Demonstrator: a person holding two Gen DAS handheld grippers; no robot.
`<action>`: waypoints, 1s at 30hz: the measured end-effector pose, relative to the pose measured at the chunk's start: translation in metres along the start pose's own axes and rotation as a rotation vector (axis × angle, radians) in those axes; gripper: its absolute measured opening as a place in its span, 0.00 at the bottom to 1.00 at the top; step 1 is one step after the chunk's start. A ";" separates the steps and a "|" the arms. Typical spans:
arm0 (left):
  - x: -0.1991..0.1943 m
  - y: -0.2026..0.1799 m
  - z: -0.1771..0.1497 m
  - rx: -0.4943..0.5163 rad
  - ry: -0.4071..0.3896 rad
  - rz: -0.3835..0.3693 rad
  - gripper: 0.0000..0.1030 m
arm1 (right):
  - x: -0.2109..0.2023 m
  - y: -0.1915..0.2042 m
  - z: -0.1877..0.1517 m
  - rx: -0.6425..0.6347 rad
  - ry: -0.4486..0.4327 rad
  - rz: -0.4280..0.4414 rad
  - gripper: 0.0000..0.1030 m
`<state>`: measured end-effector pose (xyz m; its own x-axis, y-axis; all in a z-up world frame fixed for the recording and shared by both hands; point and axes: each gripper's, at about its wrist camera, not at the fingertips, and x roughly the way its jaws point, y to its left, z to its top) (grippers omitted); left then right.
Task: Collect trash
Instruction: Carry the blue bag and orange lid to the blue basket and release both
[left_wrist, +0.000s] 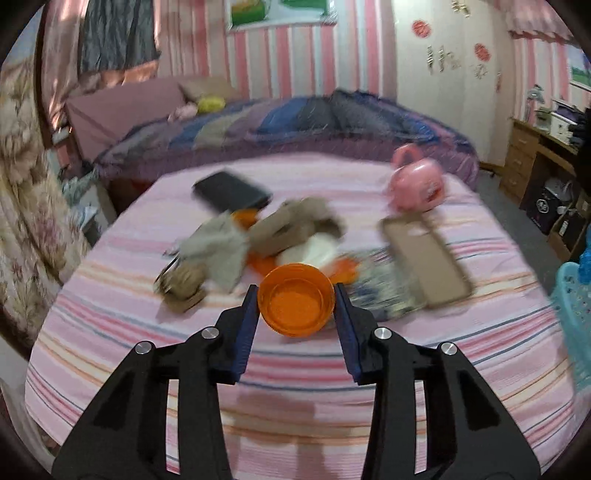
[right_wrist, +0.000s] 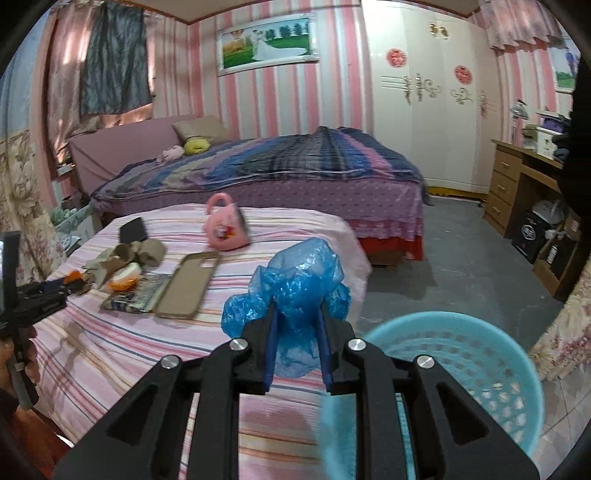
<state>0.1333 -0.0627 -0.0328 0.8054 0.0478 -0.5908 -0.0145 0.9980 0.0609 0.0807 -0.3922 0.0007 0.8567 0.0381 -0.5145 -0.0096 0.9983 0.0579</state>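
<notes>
One light-blue basket (right_wrist: 480, 354) sits lower right in the right wrist view, just right of and below the right gripper (right_wrist: 297, 347), so that hand is nearer the drop; its jaws are partly closed, pinching one crumpled blue plastic bag (right_wrist: 295, 280) at centre; left gripper (left_wrist: 295, 306), half open, clamps one orange cap (left_wrist: 295, 304), bottom centre, above the striped bed (left_wrist: 147, 332); pile of scraps (left_wrist: 258, 240) behind it.

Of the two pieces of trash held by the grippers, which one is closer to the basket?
The blue plastic bag in the right gripper, beside the turquoise basket; the left gripper holds an orange cap.
</notes>
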 end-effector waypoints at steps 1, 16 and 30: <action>-0.005 -0.014 0.003 0.003 -0.014 -0.014 0.38 | -0.003 -0.011 -0.001 0.003 0.003 -0.022 0.19; -0.034 -0.207 0.011 0.134 -0.053 -0.256 0.38 | -0.031 -0.135 -0.033 0.087 0.058 -0.245 0.19; -0.030 -0.347 -0.015 0.254 0.019 -0.442 0.38 | -0.028 -0.169 -0.050 0.136 0.098 -0.323 0.19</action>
<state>0.1054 -0.4097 -0.0482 0.6913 -0.3737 -0.6185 0.4715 0.8818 -0.0059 0.0322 -0.5592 -0.0377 0.7510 -0.2676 -0.6037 0.3280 0.9446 -0.0108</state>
